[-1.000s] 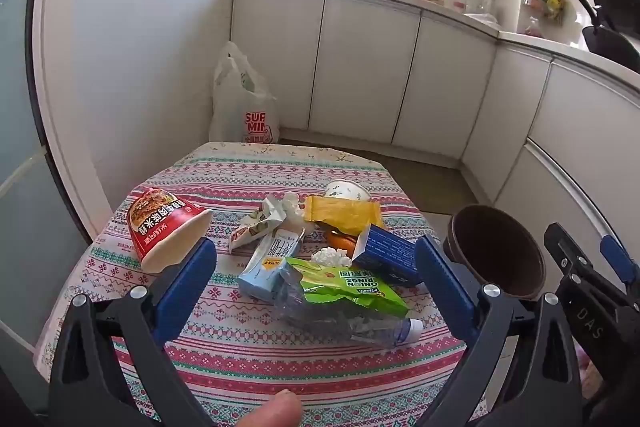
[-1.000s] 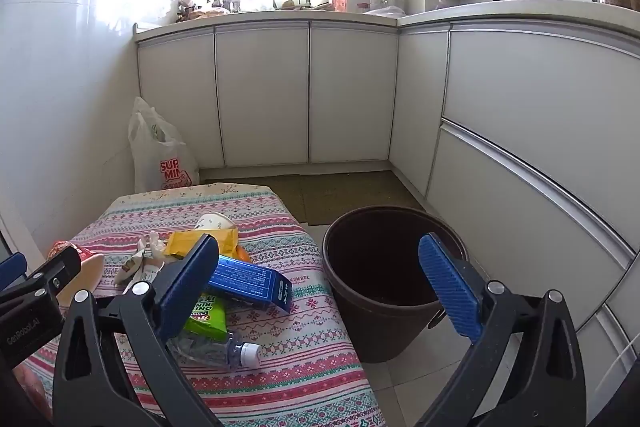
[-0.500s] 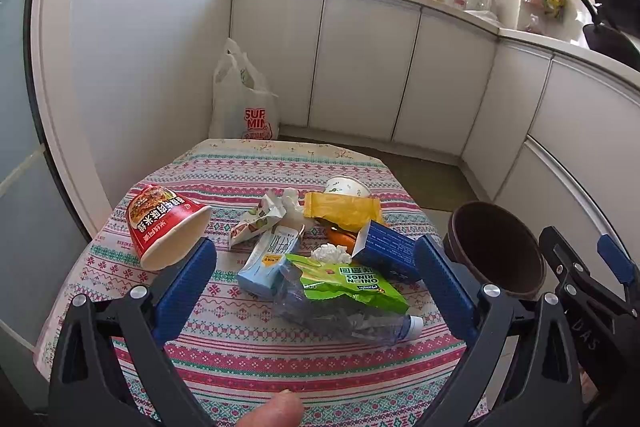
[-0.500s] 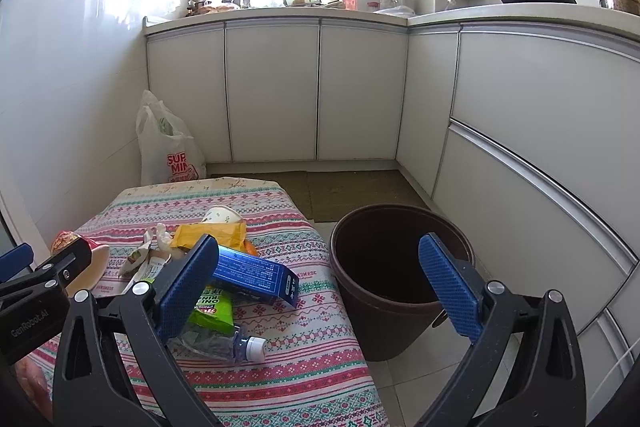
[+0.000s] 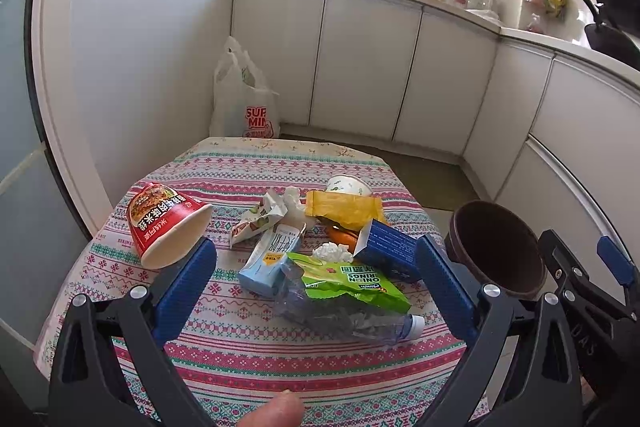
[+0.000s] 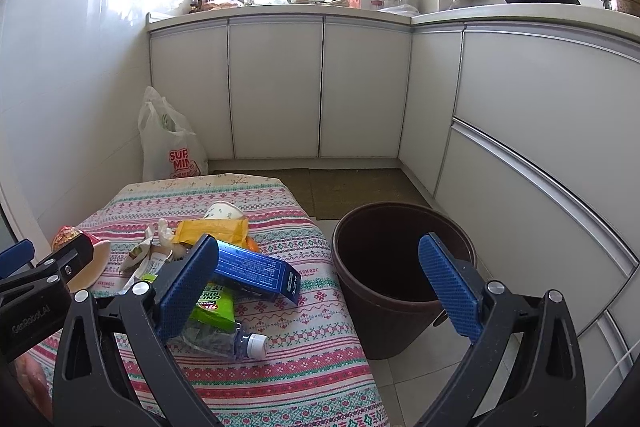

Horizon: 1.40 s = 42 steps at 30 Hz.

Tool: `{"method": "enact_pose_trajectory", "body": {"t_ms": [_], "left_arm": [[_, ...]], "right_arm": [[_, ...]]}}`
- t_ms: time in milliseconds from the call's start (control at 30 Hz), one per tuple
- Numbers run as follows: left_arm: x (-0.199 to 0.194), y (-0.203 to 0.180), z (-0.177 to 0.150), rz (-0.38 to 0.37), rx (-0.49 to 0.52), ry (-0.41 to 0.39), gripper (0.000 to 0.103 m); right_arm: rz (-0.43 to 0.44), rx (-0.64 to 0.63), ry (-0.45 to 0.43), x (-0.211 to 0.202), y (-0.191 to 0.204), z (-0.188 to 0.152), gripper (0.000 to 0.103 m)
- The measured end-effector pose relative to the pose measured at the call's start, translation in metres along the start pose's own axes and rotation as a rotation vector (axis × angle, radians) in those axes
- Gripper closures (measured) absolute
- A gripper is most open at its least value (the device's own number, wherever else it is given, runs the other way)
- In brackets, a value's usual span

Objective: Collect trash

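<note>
in the left wrist view, the left gripper [image 5: 314, 277] is hovering with its ribbed blue pads [image 5: 186, 281] spread wide and gripping nothing, above a table [image 5: 236, 343] that is wearing a woven cloth of red, green and white bands. the trash is lying heaped at the middle: a red paper noodle cup [image 5: 166, 223] tipped on its side, a pale blue carton [image 5: 270, 259], a glossy green snack bag [image 5: 352, 281] resting on a crushed clear plastic bottle [image 5: 352, 321], a dark blue cardboard box [image 5: 386, 249] and a flat yellow packet [image 5: 344, 207]. a round brown bin [image 5: 496, 247] is standing just beside the table's right edge.

in the right wrist view, the right gripper [image 6: 320, 285] is also hanging wide apart and empty, its span reaching from the blue box [image 6: 256, 271] to the smooth, hollow bin [image 6: 400, 283] on the tiled floor. a white plastic bag [image 6: 172, 143] is slumping against the cabinets.
</note>
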State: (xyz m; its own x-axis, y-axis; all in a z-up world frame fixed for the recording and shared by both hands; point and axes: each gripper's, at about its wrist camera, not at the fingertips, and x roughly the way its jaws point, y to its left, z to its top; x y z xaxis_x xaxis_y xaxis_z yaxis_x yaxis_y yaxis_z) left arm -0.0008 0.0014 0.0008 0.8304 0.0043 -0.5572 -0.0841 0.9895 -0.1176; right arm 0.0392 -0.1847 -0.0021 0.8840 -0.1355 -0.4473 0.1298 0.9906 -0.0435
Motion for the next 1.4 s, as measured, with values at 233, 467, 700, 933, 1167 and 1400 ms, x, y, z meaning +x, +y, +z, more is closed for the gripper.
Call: {"method": "enact_pose_trajectory", "body": {"t_ms": [233,467,700,933,1167,1400], "left_arm": [[0.0004,-0.0004,-0.0006,0.001,0.000,0.001,0.007],[0.0009,0.0001,-0.0008,0.001,0.001,0.002,0.007],[0.0013,0.0001,-0.0016,0.002,0.002,0.002,0.007],[0.0014,0.0003,-0.0017,0.003,0.002,0.003,0.007],[0.0016,0.0004,-0.0018,0.002,0.003,0.004,0.007],[0.0021,0.0004,-0.0039,0.003,0.002,0.005,0.007]], "right_arm": [[0.000,0.000,0.000,0.0001,-0.0002,0.0001,0.007],[0.000,0.004,0.002,0.0008,-0.0003,-0.0003,0.007],[0.000,0.003,0.002,0.0009,-0.0010,-0.0003,0.007],[-0.001,0.007,0.003,0.0016,-0.0014,-0.0012,0.007],[-0.001,0.009,0.004,0.0024,-0.0023,-0.0020,0.007],[0.000,0.008,0.005,0.0024,-0.0025,-0.0020,0.007]]}}
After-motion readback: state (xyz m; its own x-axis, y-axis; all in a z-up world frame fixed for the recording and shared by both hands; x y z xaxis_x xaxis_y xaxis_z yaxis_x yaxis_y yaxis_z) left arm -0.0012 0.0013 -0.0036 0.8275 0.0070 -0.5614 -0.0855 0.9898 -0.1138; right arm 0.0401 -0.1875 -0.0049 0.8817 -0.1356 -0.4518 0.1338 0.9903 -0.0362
